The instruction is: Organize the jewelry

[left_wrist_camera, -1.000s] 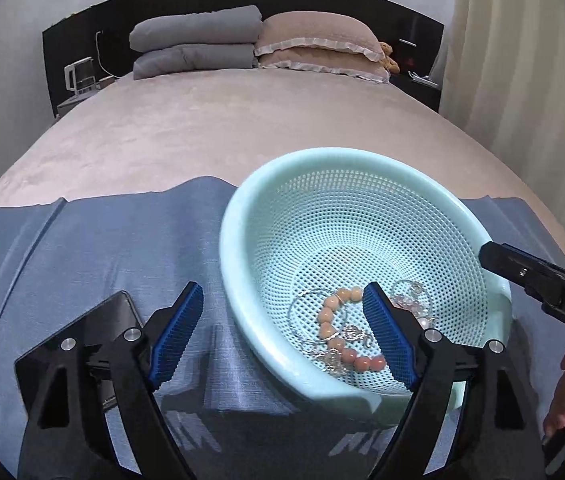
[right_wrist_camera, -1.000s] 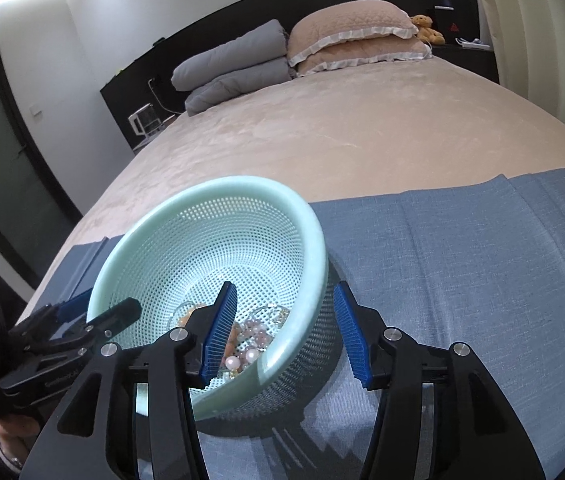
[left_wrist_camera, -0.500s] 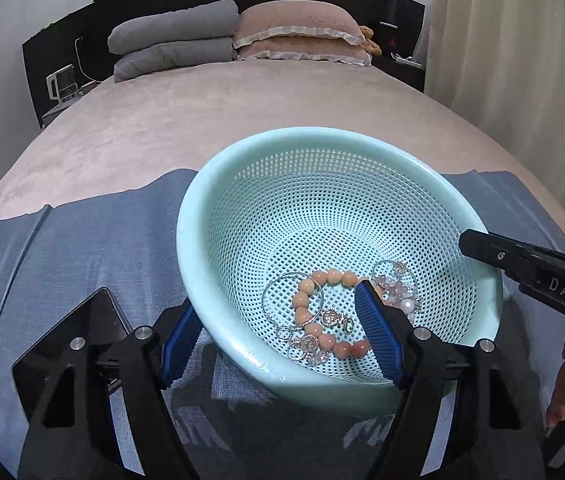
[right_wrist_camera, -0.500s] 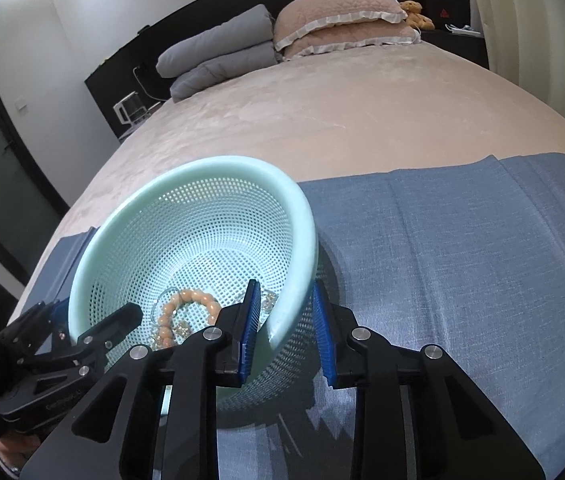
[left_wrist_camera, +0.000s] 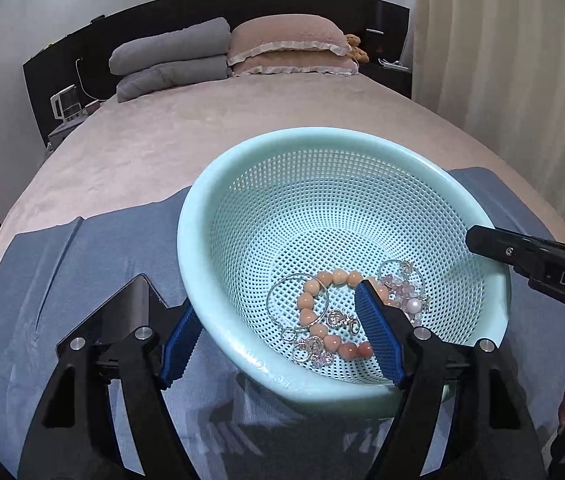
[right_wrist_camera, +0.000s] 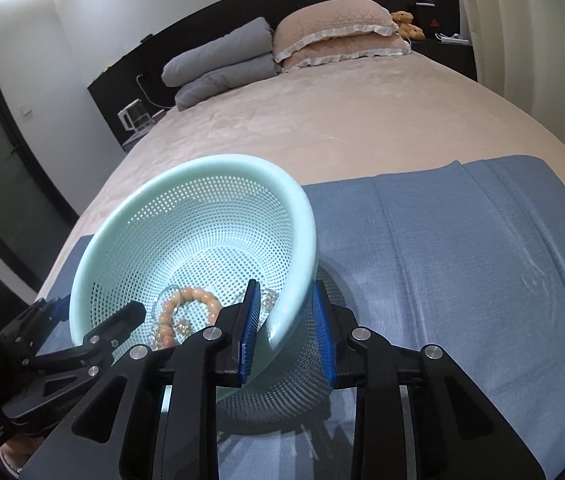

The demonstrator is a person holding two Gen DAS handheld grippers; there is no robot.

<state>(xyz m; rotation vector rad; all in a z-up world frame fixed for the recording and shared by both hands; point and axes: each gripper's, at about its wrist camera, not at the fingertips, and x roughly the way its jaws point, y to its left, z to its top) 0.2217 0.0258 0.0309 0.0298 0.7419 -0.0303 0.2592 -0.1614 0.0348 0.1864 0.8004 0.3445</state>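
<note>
A pale turquoise perforated basket (left_wrist_camera: 218,200) is lifted and tilted above a blue cloth (left_wrist_camera: 62,280) on the bed. It holds a peach bead bracelet (left_wrist_camera: 310,300), a silver bangle (left_wrist_camera: 282,284), rings and pearly beads (left_wrist_camera: 406,296). My left gripper (left_wrist_camera: 278,340) is open, straddling the basket's near wall: one finger outside, one inside. My right gripper (right_wrist_camera: 286,332) is shut on the basket rim (right_wrist_camera: 282,320); the bracelet (right_wrist_camera: 186,300) also shows in the right wrist view.
A dark flat phone-like slab (left_wrist_camera: 122,312) lies on the cloth left of the basket. The beige bed (left_wrist_camera: 202,140) stretches behind, with grey and beige pillows (left_wrist_camera: 222,52) by a black headboard. Curtains (left_wrist_camera: 502,40) hang at the right.
My right gripper closed on the basket rim and lifted, tilting the basket. The jewelry slid toward the lower side. My left gripper moved in around the basket's near wall.
</note>
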